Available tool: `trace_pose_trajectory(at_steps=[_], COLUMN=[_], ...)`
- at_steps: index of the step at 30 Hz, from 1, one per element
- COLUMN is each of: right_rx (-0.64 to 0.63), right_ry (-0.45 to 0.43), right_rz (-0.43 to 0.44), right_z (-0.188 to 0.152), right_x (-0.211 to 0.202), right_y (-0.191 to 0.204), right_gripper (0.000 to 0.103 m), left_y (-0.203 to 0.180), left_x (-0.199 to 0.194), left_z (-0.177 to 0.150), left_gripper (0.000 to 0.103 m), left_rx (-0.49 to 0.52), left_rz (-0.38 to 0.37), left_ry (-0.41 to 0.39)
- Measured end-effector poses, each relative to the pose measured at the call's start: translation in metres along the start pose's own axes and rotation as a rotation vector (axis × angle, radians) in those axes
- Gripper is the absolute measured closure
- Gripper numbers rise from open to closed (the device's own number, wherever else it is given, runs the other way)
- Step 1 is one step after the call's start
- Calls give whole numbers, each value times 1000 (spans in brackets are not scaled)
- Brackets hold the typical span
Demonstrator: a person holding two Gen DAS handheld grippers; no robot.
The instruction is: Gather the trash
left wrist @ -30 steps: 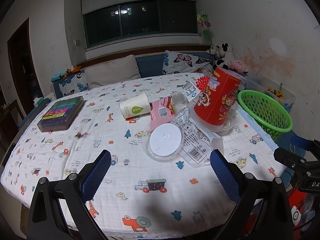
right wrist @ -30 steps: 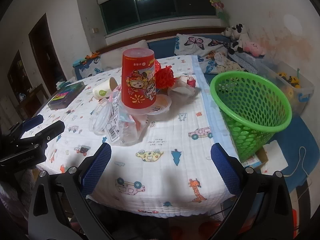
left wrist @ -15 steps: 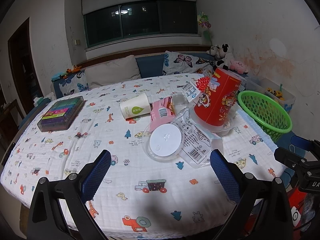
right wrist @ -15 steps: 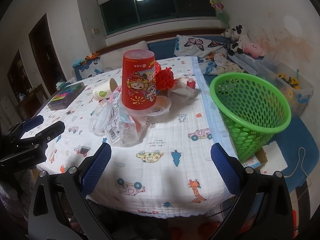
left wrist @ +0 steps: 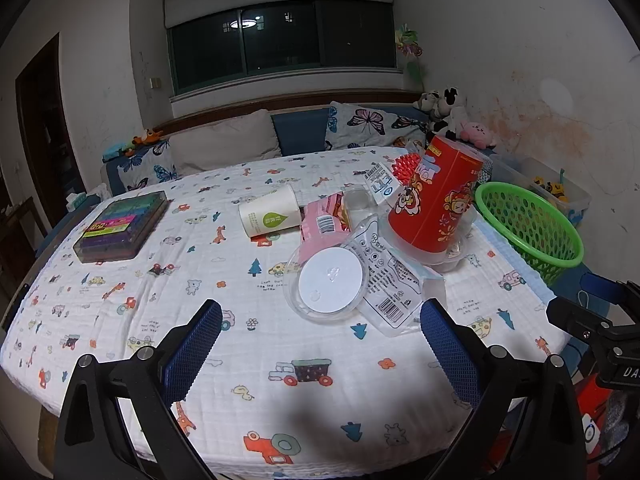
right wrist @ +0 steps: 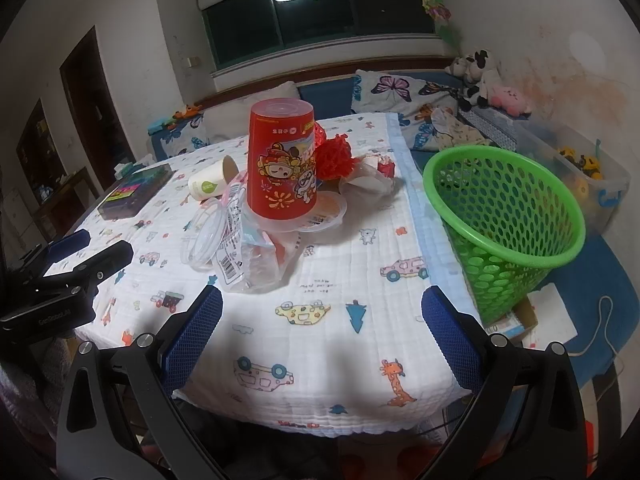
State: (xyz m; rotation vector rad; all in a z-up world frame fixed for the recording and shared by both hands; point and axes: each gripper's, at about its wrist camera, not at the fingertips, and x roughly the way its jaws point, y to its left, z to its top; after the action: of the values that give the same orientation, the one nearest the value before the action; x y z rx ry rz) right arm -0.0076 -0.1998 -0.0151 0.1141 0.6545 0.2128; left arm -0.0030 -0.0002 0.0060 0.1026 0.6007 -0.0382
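Observation:
Trash lies in a pile on the cartoon-print tablecloth (left wrist: 160, 292): an upturned red paper tub (left wrist: 436, 196) (right wrist: 282, 160), a clear lid with a white disc (left wrist: 330, 284), a clear printed wrapper (left wrist: 394, 284) (right wrist: 248, 256), a pink packet (left wrist: 324, 224), a white paper cup (left wrist: 270, 216) (right wrist: 208, 184) on its side and red netting (right wrist: 334, 156). A green mesh basket (left wrist: 528, 228) (right wrist: 504, 224) stands at the table's right edge. My left gripper (left wrist: 320, 352) and right gripper (right wrist: 320, 340) are open and empty, near the front edge, short of the pile.
A dark box of coloured pens (left wrist: 122, 226) lies at the table's far left. Cushions (left wrist: 224, 144) and plush toys (left wrist: 444, 108) line the bench behind. A clear bin with toys (right wrist: 580, 176) sits beyond the basket. Paper and a cable (right wrist: 556, 320) lie on the floor.

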Motion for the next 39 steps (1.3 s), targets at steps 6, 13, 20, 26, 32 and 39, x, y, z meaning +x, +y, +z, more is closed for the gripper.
trace_pose_trajectory(at_steps=[6,13,20,26,32,39], right_rx=[-1,0,1,1,-1,-11], right_ry=[1,2,2,7,12,22], right_rz=[1,2,3,8,15,26], right_z=[0,0,0,1,2,9], right_x=[0,2,3,5,10,18], right_y=[1,0,0,0,0,0], right_gripper=[4,4,4,4,4,4], left_y=[0,0,0,-2,-2,0], left_x=[0,0,1,4,14,22], left_z=[0,0,1,0,0,4], left_gripper=[7,7,7,7,7,7], left_rx=[1,0,0,0,-4,-6], left_rz=[1,1,2,2,1,-1], left_ry=[0,1,5,8,15,26])
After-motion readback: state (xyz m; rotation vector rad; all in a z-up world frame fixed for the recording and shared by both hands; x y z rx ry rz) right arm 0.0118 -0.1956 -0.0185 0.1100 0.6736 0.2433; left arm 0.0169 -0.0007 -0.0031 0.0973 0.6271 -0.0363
